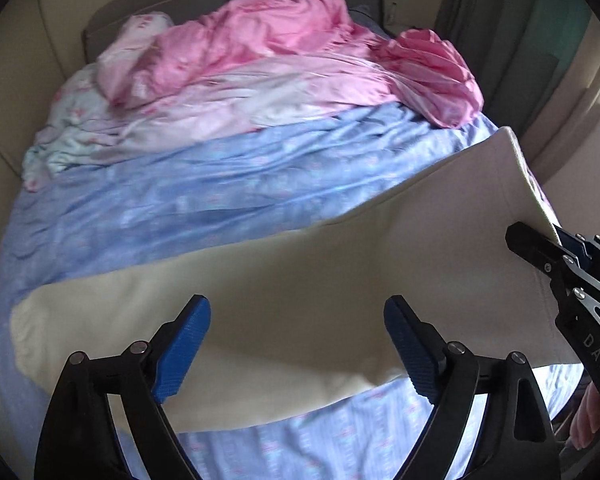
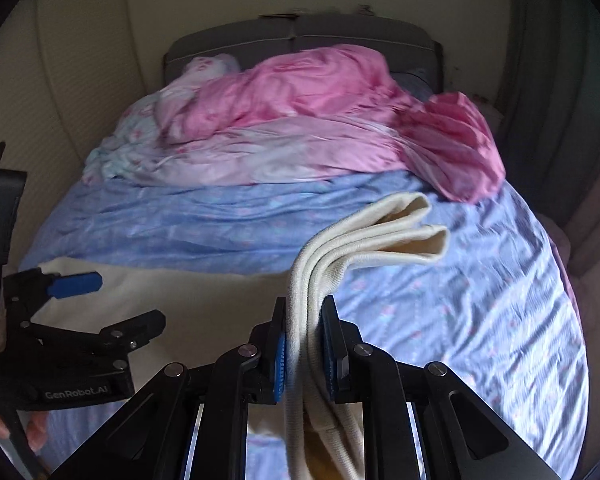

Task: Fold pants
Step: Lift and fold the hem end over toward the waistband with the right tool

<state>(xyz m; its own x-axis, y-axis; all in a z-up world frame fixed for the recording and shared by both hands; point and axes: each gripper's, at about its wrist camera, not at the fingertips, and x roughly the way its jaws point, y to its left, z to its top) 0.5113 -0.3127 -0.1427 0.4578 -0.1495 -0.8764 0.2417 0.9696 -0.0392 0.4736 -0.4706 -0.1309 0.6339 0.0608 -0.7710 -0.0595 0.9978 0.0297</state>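
Bed with wrinkled blue floral sheet (image 1: 148, 216); cream knit pants (image 1: 300, 292) lie across its near edge. Right gripper (image 2: 304, 354) clenched on stacked waistband; left gripper (image 1: 296, 344) released above cloth. Advice: carry waistband over evenly, keeping layers aligned.

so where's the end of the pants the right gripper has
In the right wrist view the cream pants hem is pinched in the right gripper, lifted above the blue sheet.
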